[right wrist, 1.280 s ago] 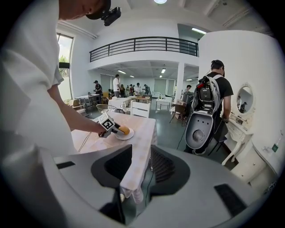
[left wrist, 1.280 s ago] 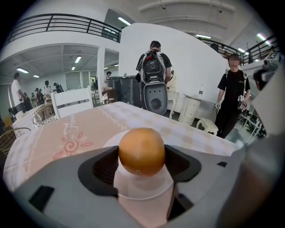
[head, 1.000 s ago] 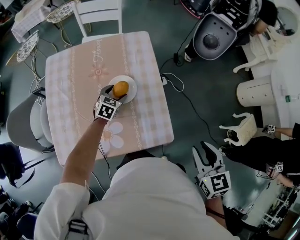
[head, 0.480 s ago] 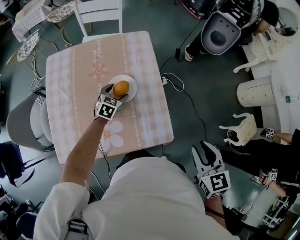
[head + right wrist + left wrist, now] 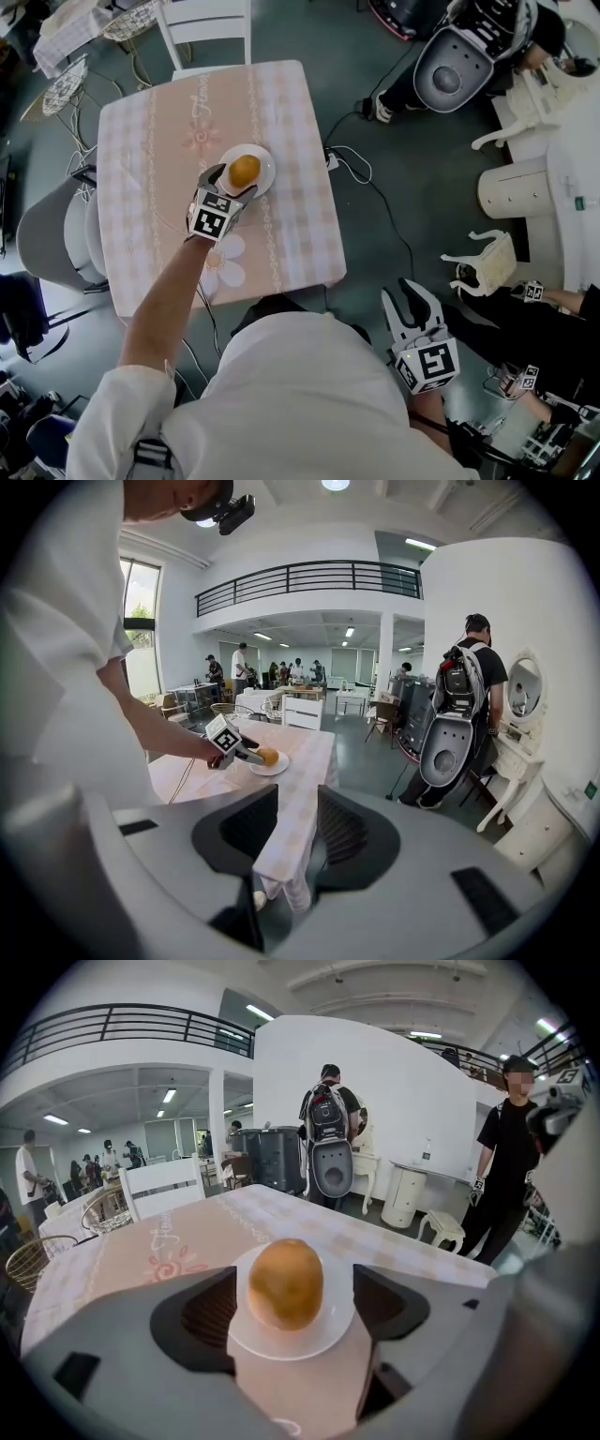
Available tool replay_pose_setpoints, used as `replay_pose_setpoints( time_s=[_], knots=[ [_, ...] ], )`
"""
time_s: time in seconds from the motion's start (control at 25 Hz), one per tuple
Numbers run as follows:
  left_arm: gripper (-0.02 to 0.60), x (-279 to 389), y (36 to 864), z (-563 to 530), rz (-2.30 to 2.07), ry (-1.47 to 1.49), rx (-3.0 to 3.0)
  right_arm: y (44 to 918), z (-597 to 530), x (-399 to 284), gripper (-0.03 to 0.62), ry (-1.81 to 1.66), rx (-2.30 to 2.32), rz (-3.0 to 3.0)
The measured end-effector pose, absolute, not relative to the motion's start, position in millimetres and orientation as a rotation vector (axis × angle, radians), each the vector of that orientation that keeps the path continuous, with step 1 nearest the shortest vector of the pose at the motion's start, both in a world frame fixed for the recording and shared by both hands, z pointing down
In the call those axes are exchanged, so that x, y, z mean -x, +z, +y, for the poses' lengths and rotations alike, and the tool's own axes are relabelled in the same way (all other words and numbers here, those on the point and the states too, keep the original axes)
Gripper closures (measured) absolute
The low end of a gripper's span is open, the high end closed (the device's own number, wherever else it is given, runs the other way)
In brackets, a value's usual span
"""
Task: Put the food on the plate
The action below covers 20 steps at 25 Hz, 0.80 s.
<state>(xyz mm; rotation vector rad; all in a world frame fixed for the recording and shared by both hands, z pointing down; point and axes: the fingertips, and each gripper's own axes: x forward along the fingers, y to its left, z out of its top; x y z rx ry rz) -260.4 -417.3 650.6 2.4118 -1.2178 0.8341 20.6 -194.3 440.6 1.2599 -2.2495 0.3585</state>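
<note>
White short-sleeved shirt (image 5: 291,403); grey tongs (image 5: 232,180), black ribbed pads (image 5: 208,1312), black-white marker cubes (image 5: 214,221).

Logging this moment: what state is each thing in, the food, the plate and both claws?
Round orange-brown food item: lying on the plate, nothing gripping it.
Round white plate: flat on the pink checked tablecloth, holding the food.
Left claw: jaws opening, one on each side of the food, pads clear of it.
Right claw: open, empty, held away from the table.

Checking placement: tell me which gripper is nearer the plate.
Left. The left gripper, fingers opening, straddles the food on the plate; the right gripper hangs beyond the table.
</note>
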Motion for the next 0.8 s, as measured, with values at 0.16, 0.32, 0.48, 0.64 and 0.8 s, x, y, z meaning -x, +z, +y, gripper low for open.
replay_pose_setpoints(
  time_s=[0.16,0.32,0.48,0.64,0.8],
  knots=[
    [0.199,259.4,630.5,-400.4,-1.27,0.753,-2.396,440.5,-189.3,-24.8,0.467,0.339,-1.234,-2.282],
    [0.199,251.1,602.7,-375.7,-1.297,0.609,-2.377,436.3,-181.8,-30.7,0.467,0.312,-1.194,-2.326],
    [0.202,236.8,573.1,-339.3,-1.303,0.496,-2.368,435.2,-168.2,-39.5,0.477,0.286,-1.131,-2.372],
    [0.259,214.6,543.8,-295.2,-1.296,0.383,-2.363,433.9,-149.9,-53.4,0.552,0.244,-1.056,-2.422],
    [0.422,188.1,516.2,-248.5,-1.341,0.329,-2.368,436.9,-127.4,-73.0,0.572,0.236,-0.995,-2.455]
  ],
)
